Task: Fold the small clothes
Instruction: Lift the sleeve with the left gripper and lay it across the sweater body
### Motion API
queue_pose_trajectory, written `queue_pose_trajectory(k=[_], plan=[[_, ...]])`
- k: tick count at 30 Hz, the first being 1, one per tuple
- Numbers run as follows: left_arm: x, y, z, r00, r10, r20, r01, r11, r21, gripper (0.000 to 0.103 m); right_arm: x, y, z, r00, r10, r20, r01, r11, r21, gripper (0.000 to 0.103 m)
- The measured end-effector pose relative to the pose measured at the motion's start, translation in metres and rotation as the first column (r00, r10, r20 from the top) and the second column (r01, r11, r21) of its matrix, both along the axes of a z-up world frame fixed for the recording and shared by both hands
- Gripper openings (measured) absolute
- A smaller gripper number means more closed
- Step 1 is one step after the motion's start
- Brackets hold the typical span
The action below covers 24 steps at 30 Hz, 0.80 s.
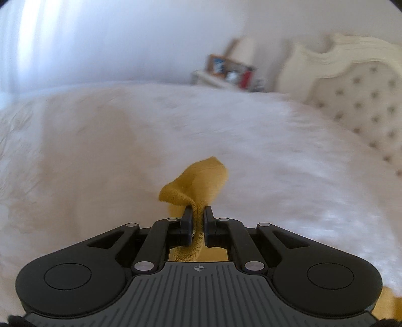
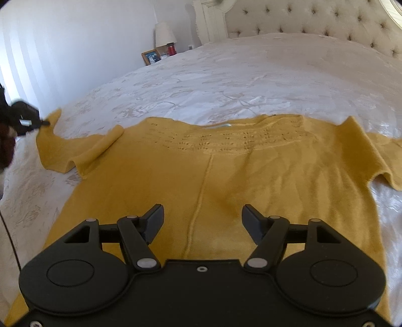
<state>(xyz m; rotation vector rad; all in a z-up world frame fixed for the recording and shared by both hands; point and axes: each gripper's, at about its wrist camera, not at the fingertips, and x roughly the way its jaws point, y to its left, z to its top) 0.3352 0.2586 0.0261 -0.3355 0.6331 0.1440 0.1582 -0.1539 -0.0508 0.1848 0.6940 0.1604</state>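
— Sweater (image 2: 213, 181), mustard yellow knit: where does it lie?

— Spread flat on the white bedspread (image 2: 226, 75), neckline toward twelve o'clock in the right wrist view, with rows of small eyelet holes below the collar and a raised seam running down the middle toward six. It fills the lower half of that view.

— And the sleeves?

— One sleeve (image 2: 384, 161) lies out toward three o'clock on the bedspread. The other sleeve (image 2: 75, 151) runs to nine o'clock, rumpled, with its end lifted off the bed.

— What lifts it?

— The left gripper (image 1: 198, 213). Its two jaws are closed down tight on a bunched fold of the yellow knit, which sticks out past the fingertips toward twelve and hangs down between them toward six. In the right wrist view the same gripper shows at nine o'clock, at the tip of that sleeve.

— The right gripper (image 2: 202, 213)?

— Jaws spread wide, nothing between them. It hovers over the lower body of the sweater, straddling the centre seam; whether it touches the cloth I cannot tell.

— Anything else around?

— A tufted headboard (image 2: 314, 20) at one o'clock, and a lamp (image 2: 164, 34), a framed picture (image 2: 150, 56) and a red can (image 2: 171, 49) at eleven.
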Motion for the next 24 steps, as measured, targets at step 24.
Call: queue_pose_trajectory(k=[24], plan=[[-0.023, -0.314, -0.003, 0.847, -0.529, 0.058, 0.532, 0.839, -0.116, 0.020, -0.055, -0.081, 0.009, 0.985, -0.167, -0.047, 0.170, 0.983, 0.071, 0.072]])
